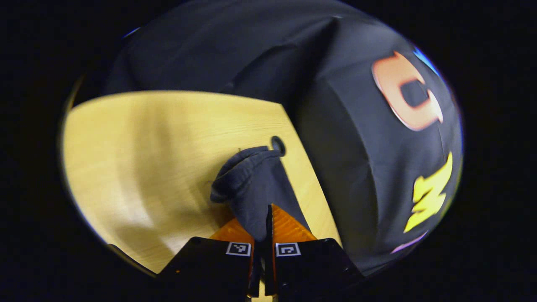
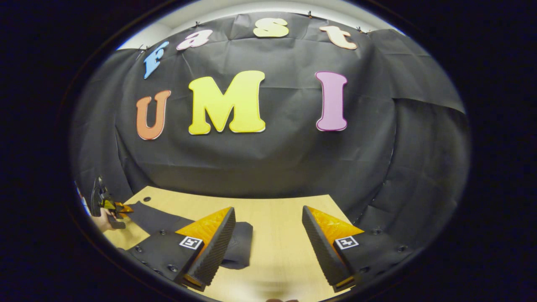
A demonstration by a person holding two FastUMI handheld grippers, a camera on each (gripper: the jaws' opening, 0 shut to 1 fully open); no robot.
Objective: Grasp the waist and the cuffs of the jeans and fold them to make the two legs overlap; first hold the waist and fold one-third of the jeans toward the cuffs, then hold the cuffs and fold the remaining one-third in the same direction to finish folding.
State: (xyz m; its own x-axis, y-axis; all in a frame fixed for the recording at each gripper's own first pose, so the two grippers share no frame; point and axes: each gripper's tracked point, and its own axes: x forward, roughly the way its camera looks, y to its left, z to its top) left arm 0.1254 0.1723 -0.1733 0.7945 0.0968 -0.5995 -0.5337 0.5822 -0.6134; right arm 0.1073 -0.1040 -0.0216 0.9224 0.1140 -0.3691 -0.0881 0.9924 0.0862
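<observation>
A: Jeans [image 1: 256, 184] lie on the tabletop [image 1: 147, 167], one end pinched in the closed left hand-held gripper [image 1: 268, 218].

B: And the right hand-held gripper [image 2: 268, 243]?

A: Spread wide, holding nothing, over the tabletop beside the jeans.

A wooden table [image 2: 277, 251] with a pale, light-grained top fills the near part of the right gripper view; its far edge runs just below the black cloth wall [image 2: 285, 155], and its far right corner ends near a fold of the cloth. In the left gripper view the table [image 1: 138, 167] spreads to the left, with soft shadows across the near part. A small round dark hole [image 1: 277, 145] sits in the top near the table's right edge. The cloth [image 1: 348, 167] hangs in creases behind and to the right of the table. Above the cloth, a strip of pale wall [image 2: 235, 9] shows.
</observation>
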